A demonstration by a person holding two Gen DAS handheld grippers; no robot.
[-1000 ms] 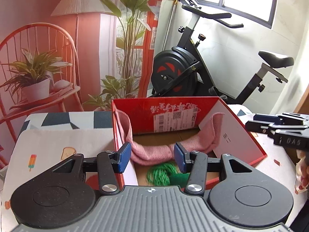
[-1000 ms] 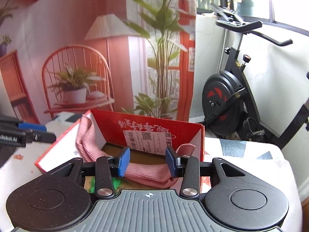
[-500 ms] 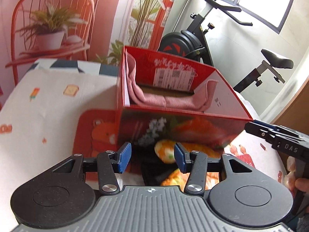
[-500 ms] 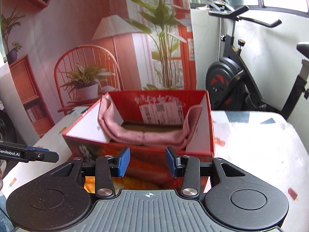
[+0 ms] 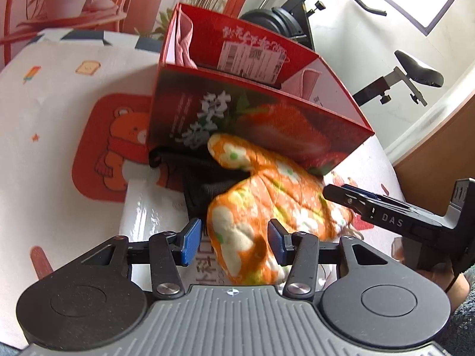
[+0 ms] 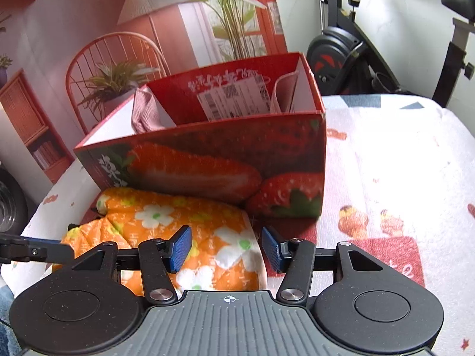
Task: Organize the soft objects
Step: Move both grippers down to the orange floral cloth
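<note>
Left wrist: one orange mitt [image 5: 267, 204], one red box [image 5: 252, 101], one black cloth [image 5: 204, 178].

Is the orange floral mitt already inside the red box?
No, the orange floral mitt lies on the table against the outside front of the red box.

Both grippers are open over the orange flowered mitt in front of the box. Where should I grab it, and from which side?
Take the orange flowered mitt at its wide cuff end, nearest the left gripper, coming in from the near side. That end is puffy and free, while the thumb tip lies against the strawberry box over a black cloth. The right gripper could pinch its near edge.
</note>
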